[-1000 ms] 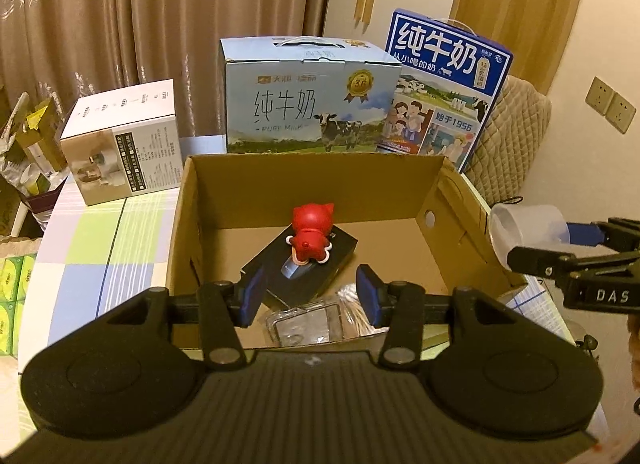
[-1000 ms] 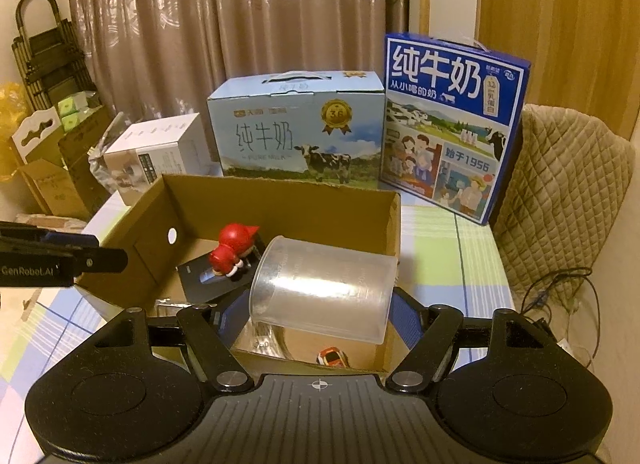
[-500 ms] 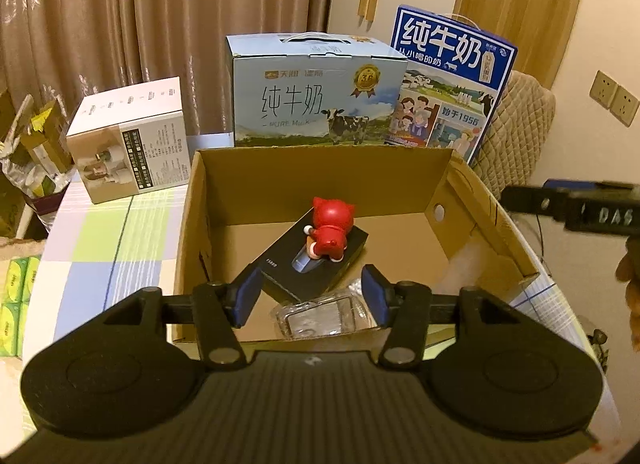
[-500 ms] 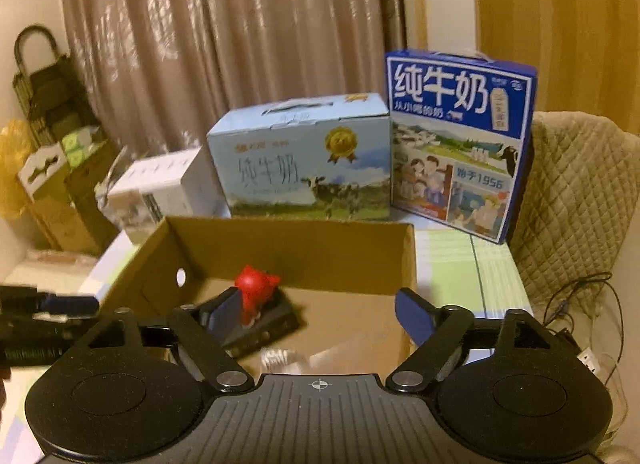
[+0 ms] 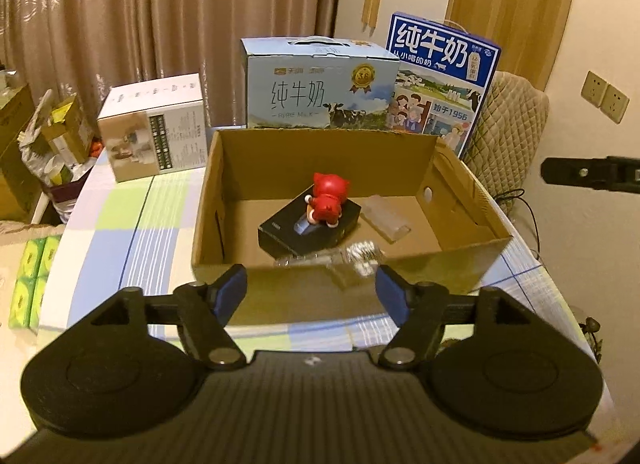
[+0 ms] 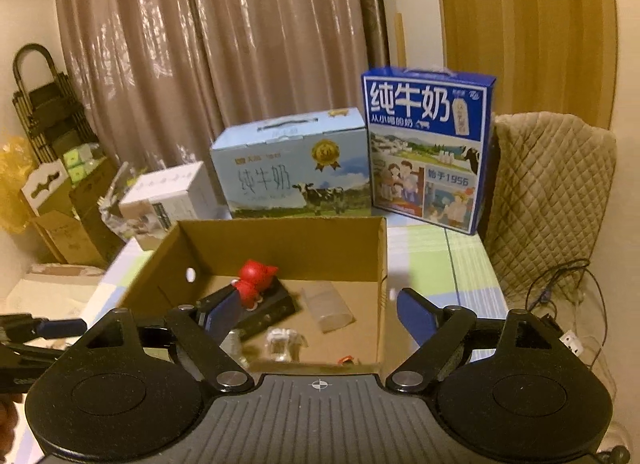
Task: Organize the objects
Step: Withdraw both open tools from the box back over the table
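Note:
An open cardboard box (image 5: 320, 155) (image 6: 288, 240) stands on the checked tablecloth. Inside it a red figurine (image 5: 329, 199) (image 6: 253, 278) sits on a flat black box (image 5: 280, 234) (image 6: 272, 310). A clear plastic cup (image 5: 386, 219) (image 6: 327, 306) lies on its side on the box floor, right of the black box. A crumpled clear wrapper (image 5: 360, 256) (image 6: 282, 340) lies near the front wall. My left gripper (image 5: 312, 294) is open and empty in front of the box. My right gripper (image 6: 314, 312) is open and empty above the box's near right corner.
Behind the box stand a light blue milk carton (image 5: 320, 87) (image 6: 294, 167), a dark blue milk carton (image 5: 440, 79) (image 6: 426, 151) and a white box (image 5: 154, 131) (image 6: 166, 199). A quilted chair (image 6: 548, 199) is at the right. Green packs (image 5: 30, 276) lie at the left.
The right gripper let go of the clear cup, which now lies in the box, and opened and pulled back upward. The left gripper drew back from the box.

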Motion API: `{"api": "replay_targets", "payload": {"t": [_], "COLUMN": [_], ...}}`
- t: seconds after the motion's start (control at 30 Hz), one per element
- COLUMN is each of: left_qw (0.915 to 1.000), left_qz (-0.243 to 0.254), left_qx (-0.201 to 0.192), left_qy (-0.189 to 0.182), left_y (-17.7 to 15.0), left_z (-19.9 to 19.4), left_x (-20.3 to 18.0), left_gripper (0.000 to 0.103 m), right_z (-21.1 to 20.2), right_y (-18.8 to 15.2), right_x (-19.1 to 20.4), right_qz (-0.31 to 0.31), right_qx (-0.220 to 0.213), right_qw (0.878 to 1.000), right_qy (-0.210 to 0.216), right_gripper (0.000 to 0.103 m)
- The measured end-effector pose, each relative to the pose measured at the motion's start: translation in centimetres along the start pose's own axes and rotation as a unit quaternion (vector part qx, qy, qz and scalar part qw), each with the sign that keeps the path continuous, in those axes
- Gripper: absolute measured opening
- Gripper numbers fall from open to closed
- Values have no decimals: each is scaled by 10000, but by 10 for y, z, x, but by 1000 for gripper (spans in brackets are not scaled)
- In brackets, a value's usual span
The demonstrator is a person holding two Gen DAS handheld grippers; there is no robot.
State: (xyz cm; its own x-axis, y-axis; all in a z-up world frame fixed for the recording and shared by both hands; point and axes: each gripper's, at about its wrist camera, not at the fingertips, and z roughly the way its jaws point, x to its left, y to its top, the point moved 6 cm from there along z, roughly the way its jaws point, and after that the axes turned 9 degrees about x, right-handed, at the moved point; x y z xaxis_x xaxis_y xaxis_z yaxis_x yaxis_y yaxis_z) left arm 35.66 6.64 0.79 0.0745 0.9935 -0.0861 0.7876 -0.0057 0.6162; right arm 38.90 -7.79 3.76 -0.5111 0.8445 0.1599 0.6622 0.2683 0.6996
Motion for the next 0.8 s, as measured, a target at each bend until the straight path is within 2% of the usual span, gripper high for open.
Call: {"api": "replay_targets", "payload": {"t": [0.17,0.27,0.5,0.67,0.8], "left_qw": [9999,9996,9996,9994,9994], "left_qz": [-128,-190,-169,52,-12], "left_qx": [-104,-168,-230,-245,-243], "left_qy": [-41,-75,53,228,239], "left_y": [-24,-39,-71,-93,-108], "left_z": [-31,-49,-80,-96,-107], "left_x": [-8,-12,-18,-26,-25], "left_gripper": [77,85,99,102,102], "right_z": [-33,-48,-74,-87,-95], "right_y": [-25,-45,-88,-117,-136], "right_x": [15,27,47,56,62], "right_qz": [-99,-176,-276,-453,-507], "right_qx": [5,-10,16,99,154], "right_qw": [9999,9997,9993,9987,9984], "right_qy": [107,160,237,194,196], "right_gripper": [82,82,82,82,82]}}
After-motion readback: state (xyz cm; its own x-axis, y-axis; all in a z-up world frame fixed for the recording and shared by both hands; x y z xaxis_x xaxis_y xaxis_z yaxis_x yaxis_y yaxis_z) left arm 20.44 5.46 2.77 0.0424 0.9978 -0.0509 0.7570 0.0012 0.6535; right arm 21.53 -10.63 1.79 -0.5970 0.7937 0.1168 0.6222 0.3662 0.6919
